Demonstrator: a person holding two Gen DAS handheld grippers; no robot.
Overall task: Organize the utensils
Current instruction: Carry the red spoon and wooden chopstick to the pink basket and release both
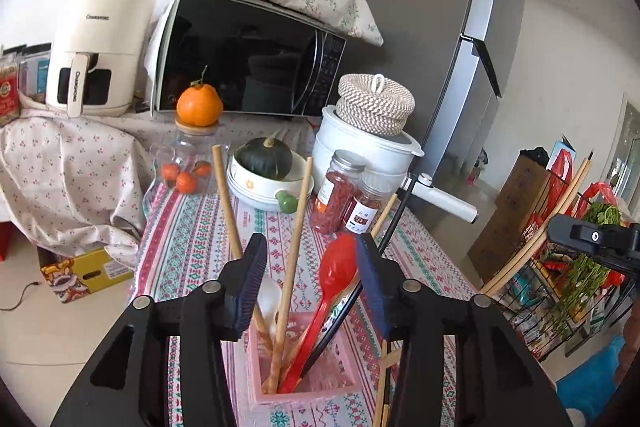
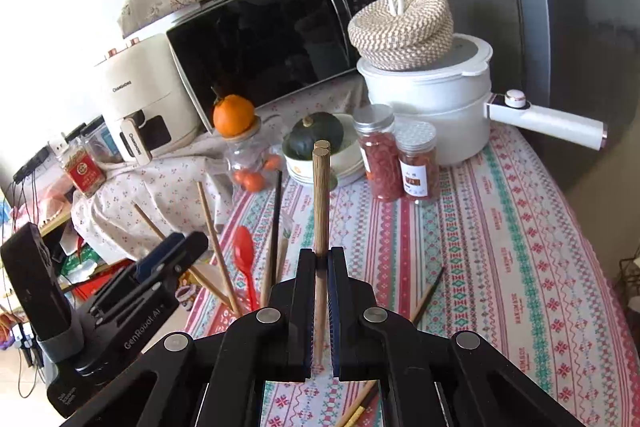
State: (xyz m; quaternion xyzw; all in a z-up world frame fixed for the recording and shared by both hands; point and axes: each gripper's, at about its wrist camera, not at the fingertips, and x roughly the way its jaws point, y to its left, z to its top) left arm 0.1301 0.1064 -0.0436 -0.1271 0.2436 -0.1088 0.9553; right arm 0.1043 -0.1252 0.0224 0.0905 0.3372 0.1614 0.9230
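Right gripper point(image 2: 321, 259) is clamped on 2 upright chopsticks point(image 2: 320, 199) above the table point(image 2: 500, 247); left gripper point(image 1: 311, 255) stands open, empty, over the pink holder point(image 1: 308, 367) of utensils.

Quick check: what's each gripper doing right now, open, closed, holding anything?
Left gripper: open, holding nothing, above the pink holder.
Right gripper: closed on a pair of wooden chopsticks.

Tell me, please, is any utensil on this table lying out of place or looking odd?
Yes. Loose chopsticks lie on the patterned tablecloth, outside the pink holder where the red spoon and other chopsticks stand. An orange also balances oddly on a glass jar's lid.
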